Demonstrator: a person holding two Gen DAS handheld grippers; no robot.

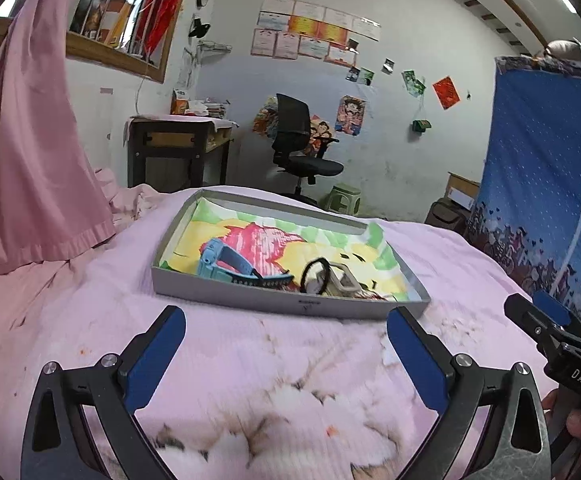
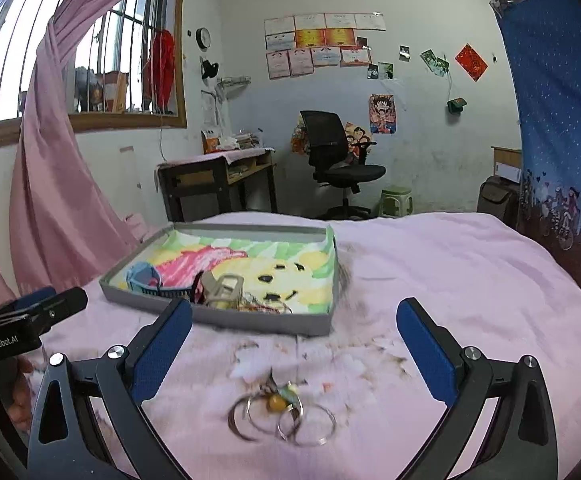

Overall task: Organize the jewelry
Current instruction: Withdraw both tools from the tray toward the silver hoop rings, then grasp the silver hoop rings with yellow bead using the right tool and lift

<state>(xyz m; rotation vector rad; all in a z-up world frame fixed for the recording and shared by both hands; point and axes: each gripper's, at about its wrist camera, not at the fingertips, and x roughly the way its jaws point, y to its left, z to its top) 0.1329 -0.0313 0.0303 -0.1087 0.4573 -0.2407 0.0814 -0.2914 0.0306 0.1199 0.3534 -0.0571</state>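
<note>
Rings [image 2: 282,420] lie on bedspread [image 2: 450,280] between right gripper's [image 2: 294,336] spread fingers [image 2: 162,344].

Bed cover: we are seeing soft pink printed cloth bedspread [image 2: 450,280], matt, faintly ribbed.
Tray: we are reading the shallow grey cardboard tray [image 1: 290,304] as matt, lined with a colourful cartoon-print cloth [image 1: 374,264].
Rings: the thin silver metal hoops [image 2: 282,420] are gleaming glossy.
Pads: the blue textured gripper pads [image 2: 162,352] are looking rubbery on black matt plastic fingers.
</note>
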